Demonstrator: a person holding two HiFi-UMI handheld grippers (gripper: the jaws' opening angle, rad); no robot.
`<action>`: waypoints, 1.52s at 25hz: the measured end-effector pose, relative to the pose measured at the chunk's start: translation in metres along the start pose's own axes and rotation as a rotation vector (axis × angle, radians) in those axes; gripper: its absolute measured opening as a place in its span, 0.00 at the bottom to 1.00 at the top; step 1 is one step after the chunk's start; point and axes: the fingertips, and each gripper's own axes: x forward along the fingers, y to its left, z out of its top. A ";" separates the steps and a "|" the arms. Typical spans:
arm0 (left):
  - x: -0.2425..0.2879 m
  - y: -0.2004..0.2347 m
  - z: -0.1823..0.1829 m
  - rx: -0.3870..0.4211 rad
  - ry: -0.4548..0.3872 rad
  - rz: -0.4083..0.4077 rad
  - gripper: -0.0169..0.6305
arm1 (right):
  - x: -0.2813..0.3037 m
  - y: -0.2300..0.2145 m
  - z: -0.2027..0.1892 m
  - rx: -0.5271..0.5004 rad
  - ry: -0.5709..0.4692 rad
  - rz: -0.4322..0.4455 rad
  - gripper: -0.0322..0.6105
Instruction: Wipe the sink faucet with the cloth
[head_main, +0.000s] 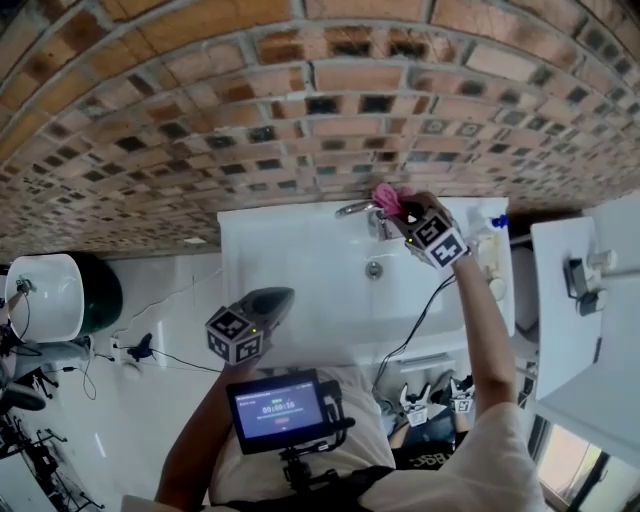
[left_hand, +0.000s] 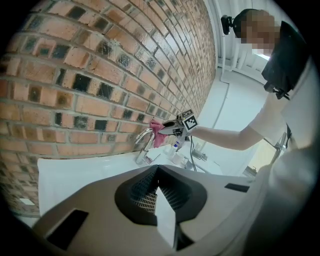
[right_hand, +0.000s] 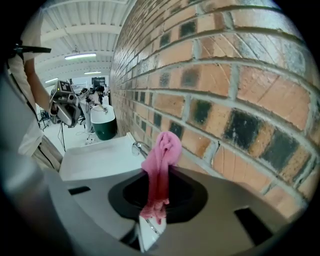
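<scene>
Head view and both gripper views, wiping at a wall-mounted sink. The chrome faucet (head_main: 356, 210) (left_hand: 142, 143) (right_hand: 138, 147) stands at the back edge of the white sink (head_main: 290, 255) (left_hand: 75, 175), directly below the brick wall (head_main: 300, 100). The right gripper (head_main: 396, 214) (right_hand: 152, 223) is extended to the faucet's upright end, its fingers pinching the pink cloth (head_main: 387, 198) (left_hand: 157, 133) (right_hand: 161, 160). The cloth rises out of the fingers in a bunched fold and sits just beside the top of the faucet, on the side away from the spout tip; contact between the two cannot be confirmed. The drain (head_main: 373, 268) lies in the basin in front of the faucet. The left gripper (head_main: 272, 300) (left_hand: 165, 216) hangs well back from the faucet, over the sink's near edge — its fingers are pressed together with nothing between them. A small lit screen (head_main: 279, 408) is mounted at the person's chest, farther from the faucet than the left gripper. A white-and-green basin (head_main: 55, 295) stands on the floor, well apart from the faucet beyond the sink's left end.
</scene>
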 end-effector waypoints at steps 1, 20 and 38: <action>-0.001 -0.001 0.000 -0.002 -0.003 -0.001 0.02 | 0.000 0.001 0.000 -0.012 0.019 -0.004 0.16; -0.012 -0.002 0.004 -0.016 -0.056 -0.025 0.02 | 0.011 0.026 0.038 0.041 0.104 -0.127 0.16; -0.015 0.007 0.000 -0.028 -0.045 -0.026 0.02 | 0.019 0.028 0.044 0.096 0.171 -0.191 0.16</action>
